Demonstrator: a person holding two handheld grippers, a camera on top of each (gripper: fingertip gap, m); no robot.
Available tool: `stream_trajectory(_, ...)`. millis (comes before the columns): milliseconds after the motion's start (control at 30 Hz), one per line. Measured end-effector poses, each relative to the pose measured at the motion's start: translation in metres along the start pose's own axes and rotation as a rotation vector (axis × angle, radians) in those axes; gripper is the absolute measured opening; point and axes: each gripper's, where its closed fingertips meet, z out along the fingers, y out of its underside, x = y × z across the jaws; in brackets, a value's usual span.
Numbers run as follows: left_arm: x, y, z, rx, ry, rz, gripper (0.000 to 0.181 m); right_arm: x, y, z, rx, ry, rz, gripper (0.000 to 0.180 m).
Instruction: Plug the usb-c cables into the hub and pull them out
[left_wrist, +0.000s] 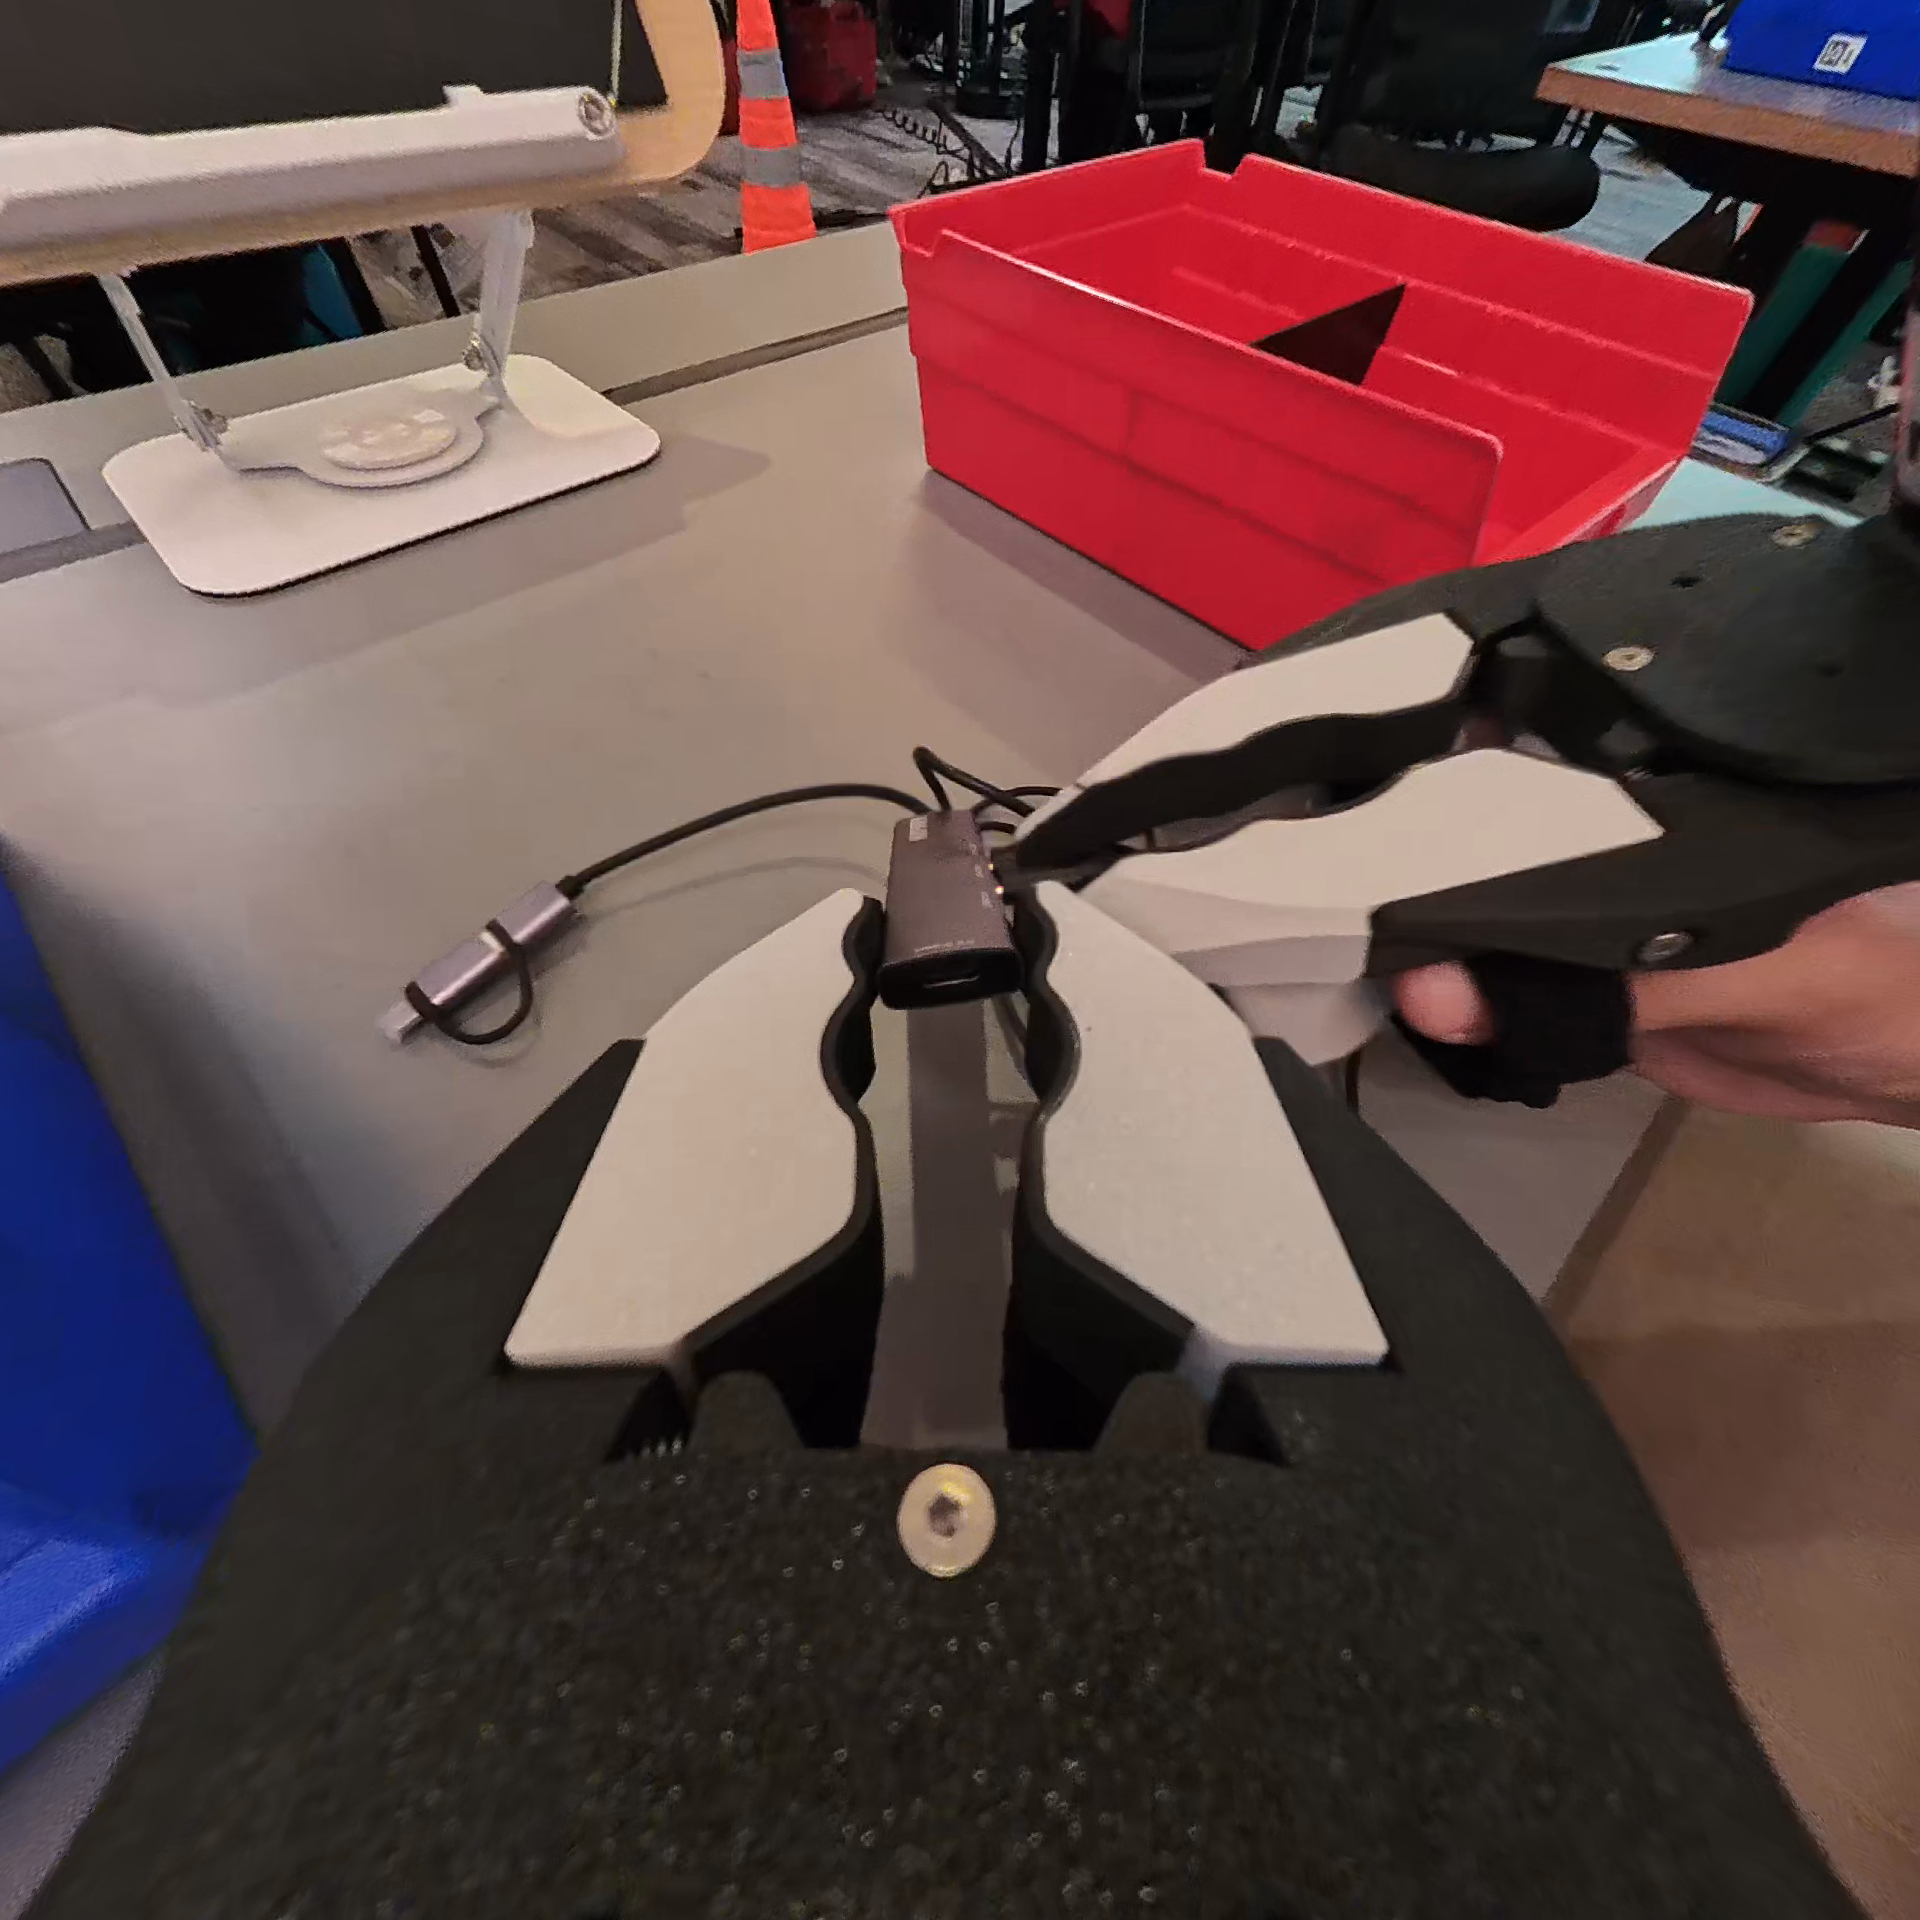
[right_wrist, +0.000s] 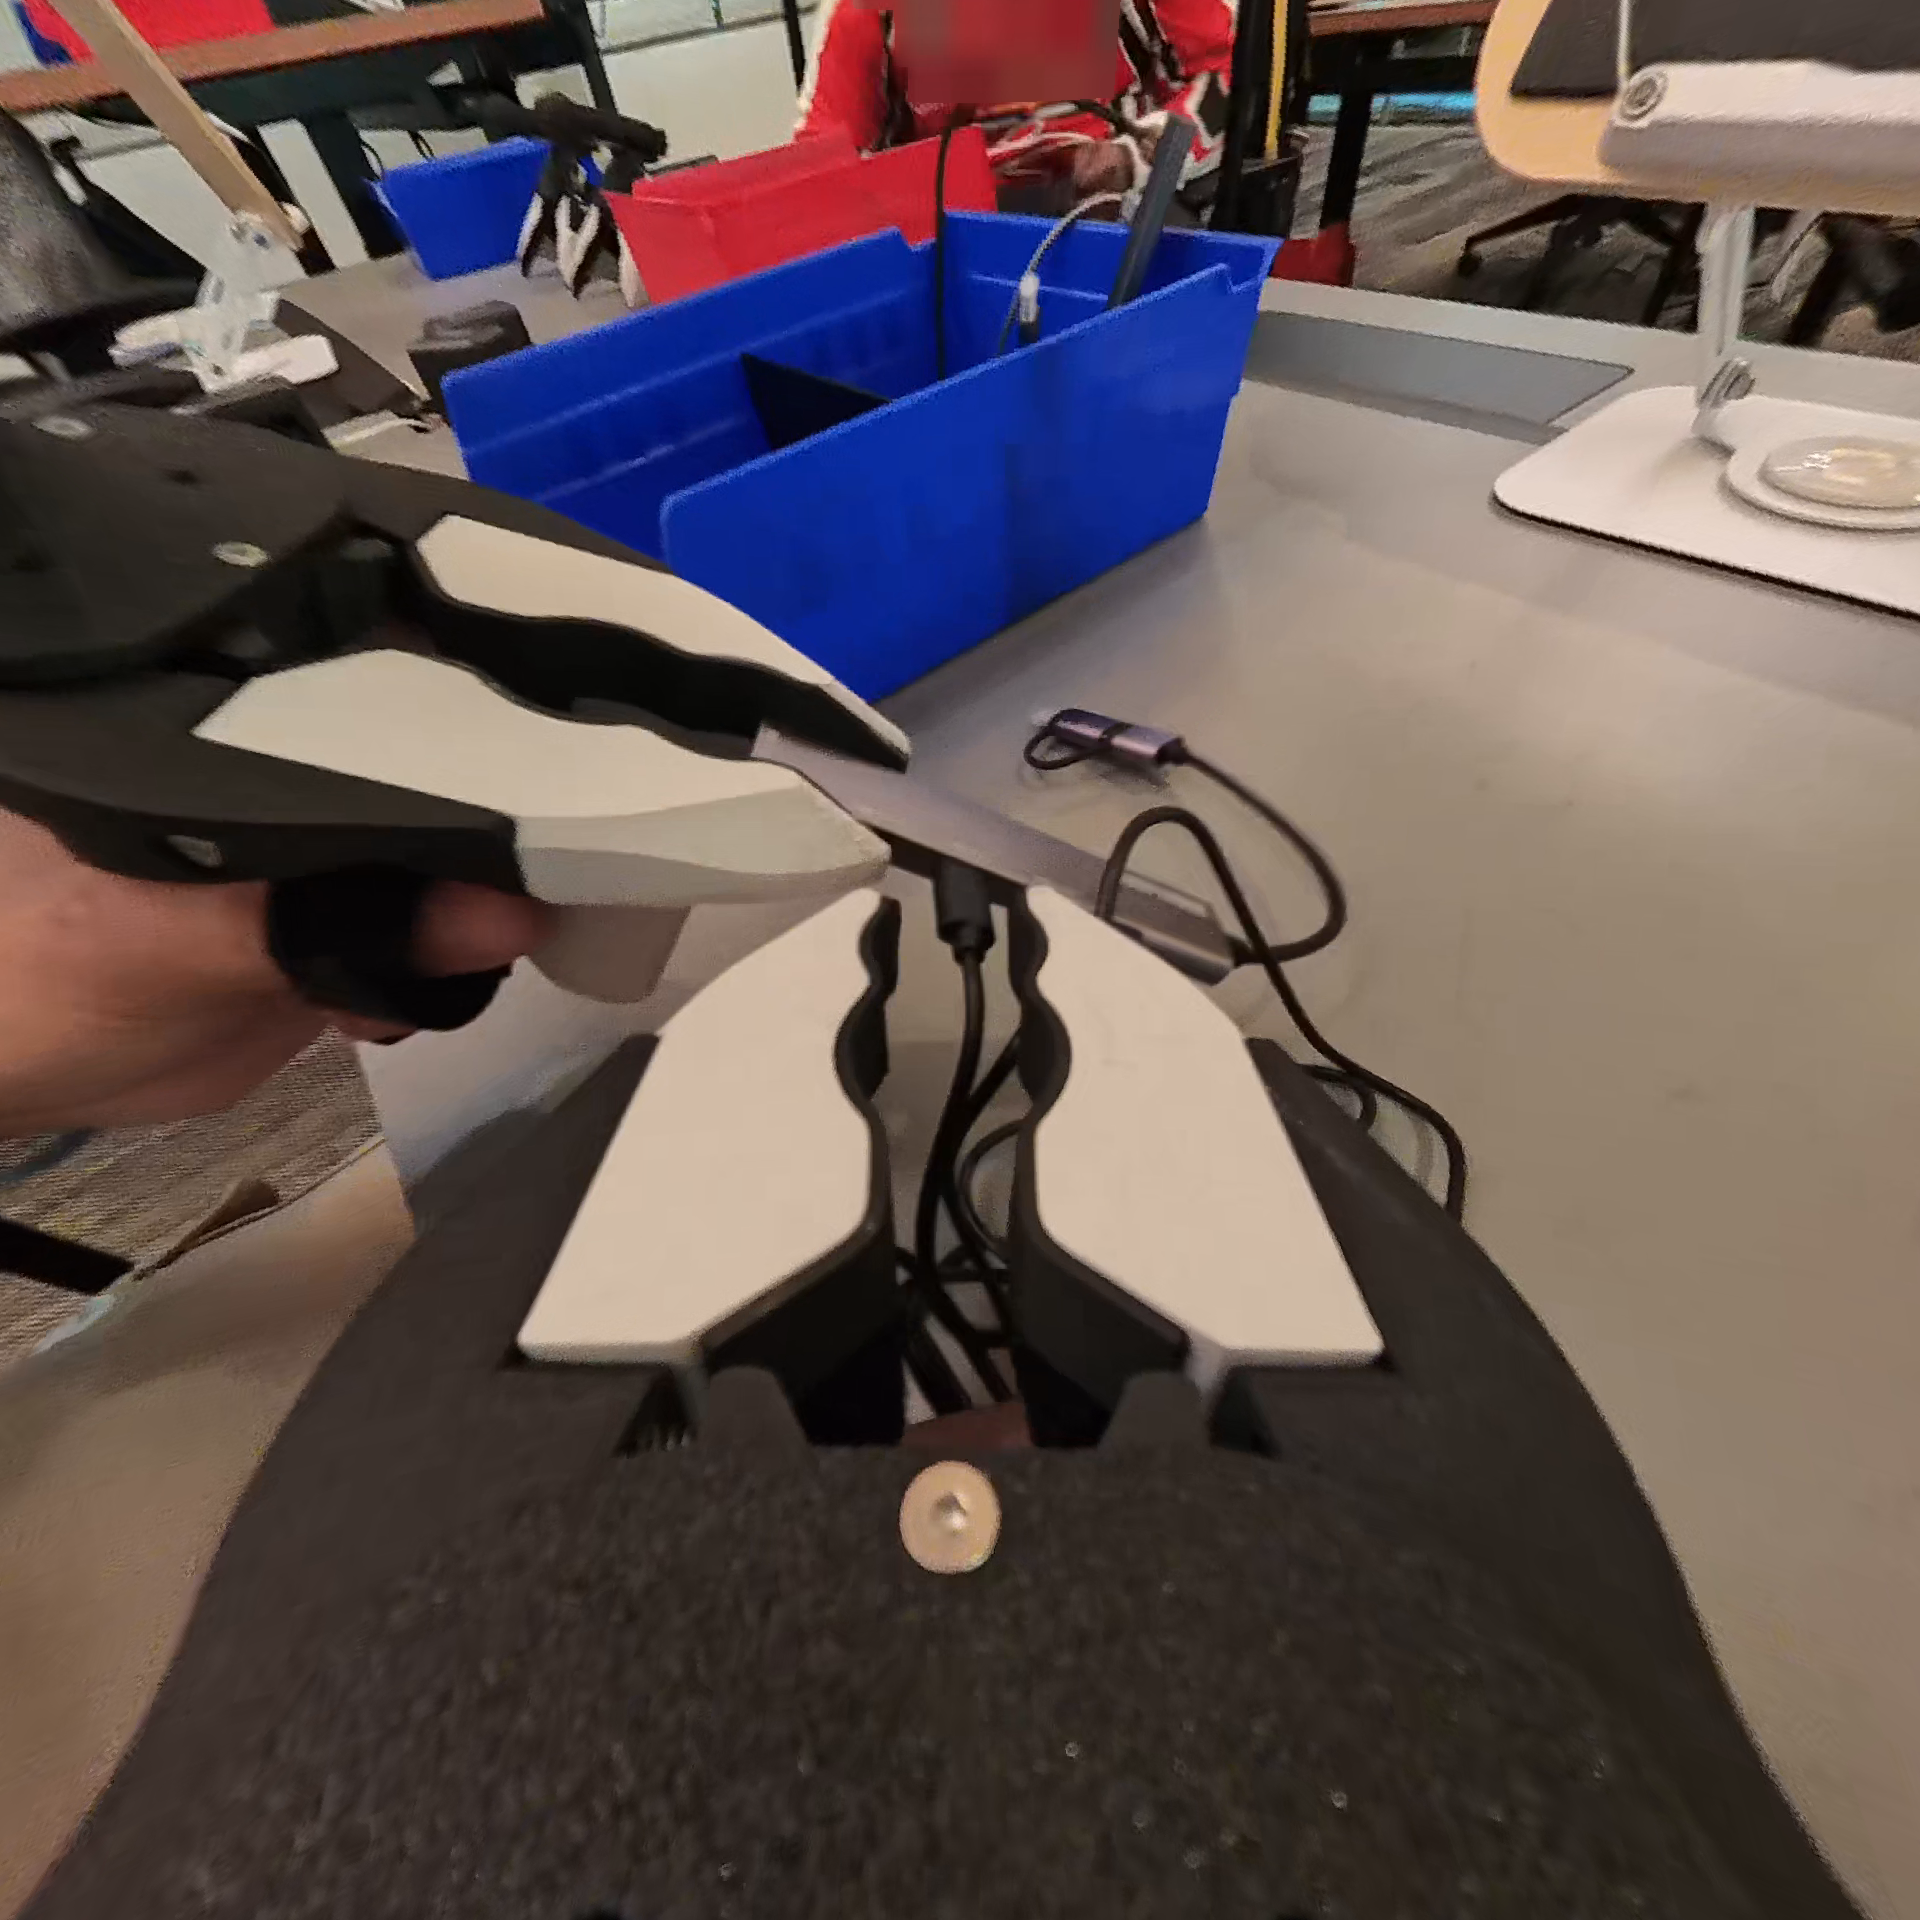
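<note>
The dark grey hub (left_wrist: 943, 925) is clamped by its near end between my left gripper's (left_wrist: 951, 920) fingertips, just above the grey table (left_wrist: 520, 727). In the right wrist view the hub (right_wrist: 997, 836) runs as a blurred grey bar out of the left gripper (right_wrist: 891, 805). A black usb-c plug (right_wrist: 964, 902) sits in the hub's side, and its cable (right_wrist: 966, 1049) trails back between my right gripper's (right_wrist: 958, 914) fingers. These stand on either side of the plug with small gaps. The right gripper (left_wrist: 1023, 857) shows at the hub's right side. The hub's own lead ends in a grey adapter (left_wrist: 488, 961) (right_wrist: 1117, 732).
A red bin (left_wrist: 1195, 488) stands behind the hub and a blue bin (right_wrist: 935, 499) holding cables stands on the other side. A white stand (left_wrist: 384, 468) (right_wrist: 1714, 478) sits at the back. The table's edge runs close by on the right (left_wrist: 1621, 1174). Hands (left_wrist: 1538, 1018) (right_wrist: 135, 987) hold the grippers. The tips of both grippers are at nearly the same place.
</note>
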Motion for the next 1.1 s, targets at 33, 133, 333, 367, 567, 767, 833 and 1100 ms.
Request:
stream_trajectory(33,0.003,0.001,0.001,-0.003,0.011,-0.008,0.024,0.001,0.001,0.001,-0.003,0.011,-0.006,0.017)
stream_trajectory(133,0.004,0.004,0.003,-0.015,0.007,-0.011,0.024,0.002,0.010,0.004,-0.046,0.027,-0.042,0.010)
stream_trajectory(333,0.004,0.007,0.004,-0.019,0.019,-0.038,0.024,0.001,0.018,0.002,-0.072,0.085,-0.233,0.013)
stream_trajectory(367,0.004,0.007,0.003,-0.015,0.026,-0.051,0.024,0.002,0.017,0.002,-0.070,0.109,-0.292,0.010)
stream_trajectory(567,0.010,-0.002,-0.001,0.023,0.113,-0.072,0.023,0.001,0.010,-0.006,-0.027,0.170,-0.558,0.006)
stream_trajectory(767,0.025,-0.011,-0.020,0.122,0.434,-0.041,0.037,-0.013,-0.007,-0.023,0.040,-0.105,-0.302,0.005)
stream_trajectory(833,0.031,-0.013,-0.022,0.138,0.520,-0.034,0.039,-0.018,-0.010,-0.028,0.054,-0.212,-0.208,0.005)
stream_trajectory(1100,0.054,-0.023,-0.023,0.161,0.750,-0.053,0.013,-0.033,-0.013,-0.040,0.083,-0.411,-0.071,0.004)
